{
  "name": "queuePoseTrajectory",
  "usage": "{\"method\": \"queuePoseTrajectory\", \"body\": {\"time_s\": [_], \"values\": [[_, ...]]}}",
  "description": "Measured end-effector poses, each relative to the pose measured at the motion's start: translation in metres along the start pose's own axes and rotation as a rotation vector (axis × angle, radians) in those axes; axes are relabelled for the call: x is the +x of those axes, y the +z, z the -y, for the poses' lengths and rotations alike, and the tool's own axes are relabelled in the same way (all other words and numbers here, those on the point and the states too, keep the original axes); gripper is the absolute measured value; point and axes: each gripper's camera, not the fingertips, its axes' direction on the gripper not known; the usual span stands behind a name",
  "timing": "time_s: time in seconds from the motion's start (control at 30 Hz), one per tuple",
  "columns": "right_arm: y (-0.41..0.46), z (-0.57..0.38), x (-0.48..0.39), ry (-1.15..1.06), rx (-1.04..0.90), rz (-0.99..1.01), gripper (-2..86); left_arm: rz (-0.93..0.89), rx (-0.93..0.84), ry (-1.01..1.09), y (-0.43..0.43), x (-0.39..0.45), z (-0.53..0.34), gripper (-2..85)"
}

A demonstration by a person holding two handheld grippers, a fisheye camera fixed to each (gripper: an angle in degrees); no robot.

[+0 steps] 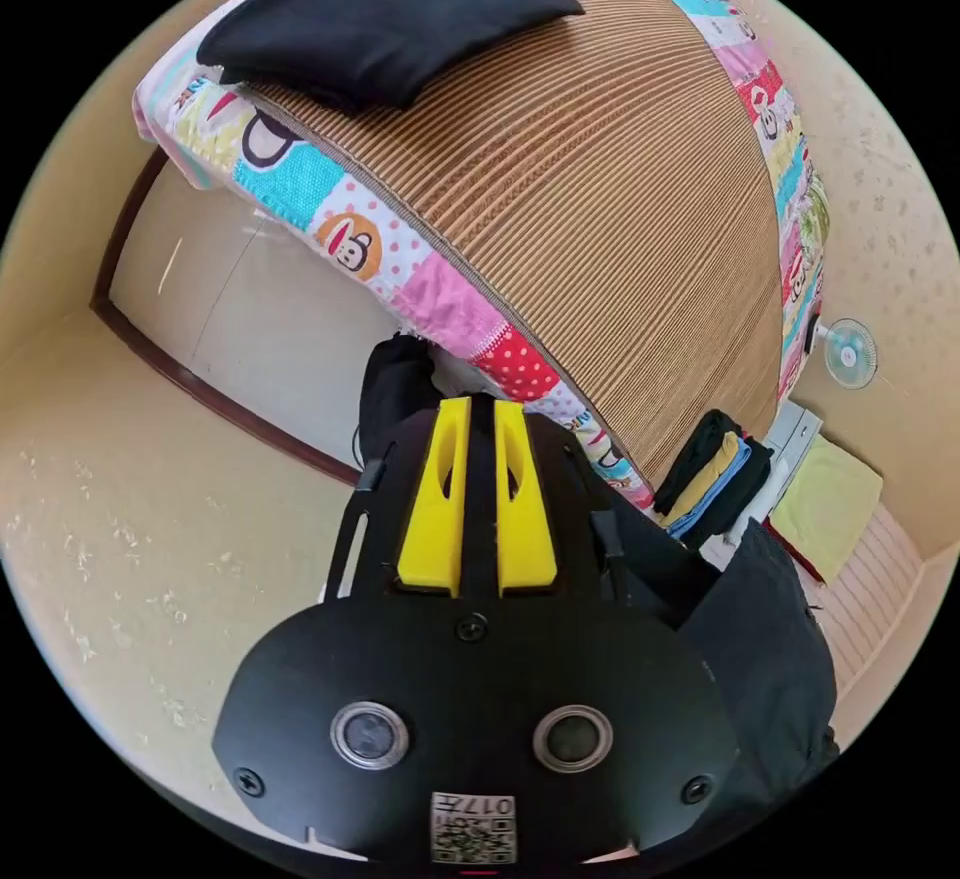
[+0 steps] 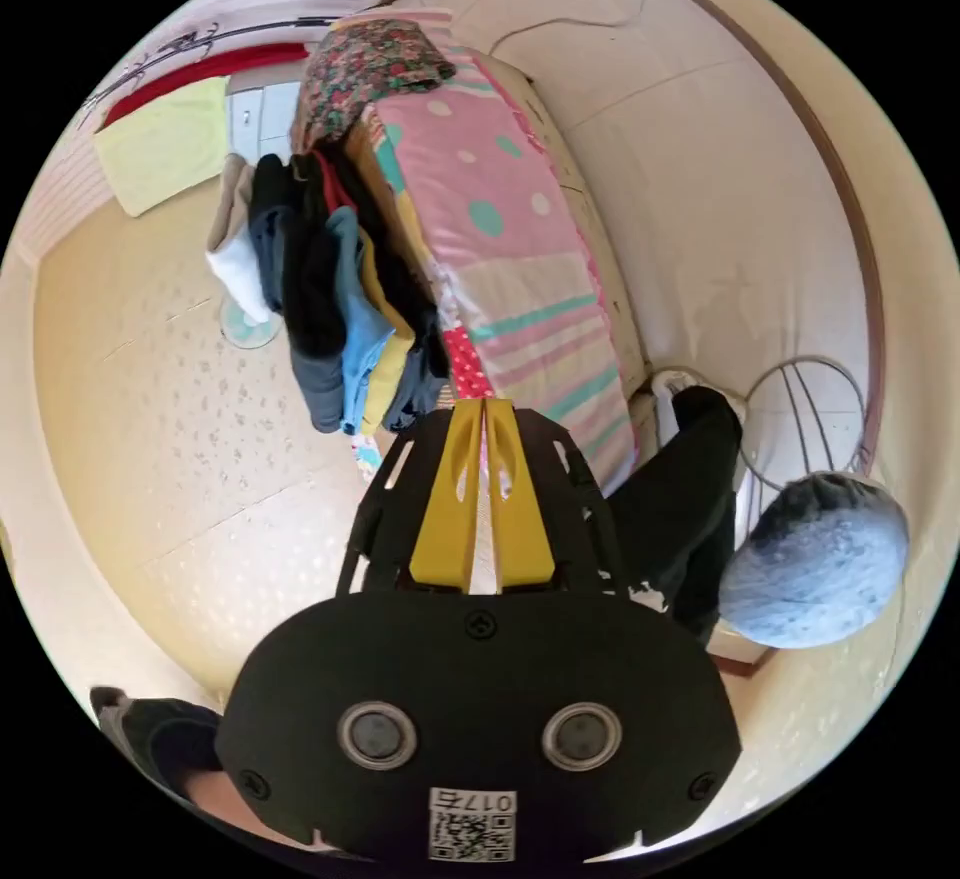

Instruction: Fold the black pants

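Note:
In the left gripper view my left gripper (image 1: 480,411) has its yellow jaws closed on black cloth, the black pants (image 1: 396,389). The cloth bunches just left of the jaw tips and hangs on behind the gripper body to the lower right (image 1: 765,639). A folded black garment (image 1: 380,14) lies on the woven mat (image 1: 600,199) of the bed. In the right gripper view my right gripper (image 2: 484,407) is shut, with only a thin light slit between its jaws. Black cloth (image 2: 690,504) hangs just to its right, beside the bed's pink patchwork cover (image 2: 500,249).
A stack of folded clothes (image 1: 715,479) (image 2: 330,309) sits at the bed's end. A small fan (image 1: 850,354) and a yellow-green towel (image 1: 825,504) are beyond it. A blue-grey fuzzy rounded thing (image 2: 815,559) and white wire rings (image 2: 800,419) lie near the wall. A dark sleeve (image 2: 160,729) shows below.

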Motion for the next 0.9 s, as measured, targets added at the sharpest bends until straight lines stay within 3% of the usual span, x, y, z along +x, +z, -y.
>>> {"method": "queuePoseTrajectory", "body": {"time_s": [0.17,0.4,0.47,0.57,0.63,0.8,0.9], "values": [[0.047,-0.016,-0.064,-0.189,-0.082,0.157,0.3,-0.063,0.106,0.019,-0.02,-0.026,0.029,6.3],[0.087,-0.082,-0.162,-0.476,-0.262,0.259,0.2,0.01,0.16,-0.043,-0.054,-0.08,0.083,6.6],[0.084,-0.104,-0.167,-0.498,-0.273,0.267,0.2,-0.13,0.192,-0.149,-0.068,-0.117,0.111,6.7],[0.06,-0.132,-0.152,-0.426,-0.177,0.401,0.2,-0.299,0.326,-0.255,-0.092,-0.156,0.135,6.9],[0.034,-0.151,-0.121,-0.306,0.005,0.617,0.2,-0.299,0.358,-0.27,-0.104,-0.171,0.154,7.5],[-0.001,-0.198,-0.09,-0.08,0.294,0.739,0.3,-0.135,0.299,-0.117,-0.129,-0.184,0.22,10.4],[-0.009,-0.215,-0.115,-0.122,0.278,0.723,0.3,0.019,0.263,0.03,-0.129,-0.18,0.254,11.0]]}}
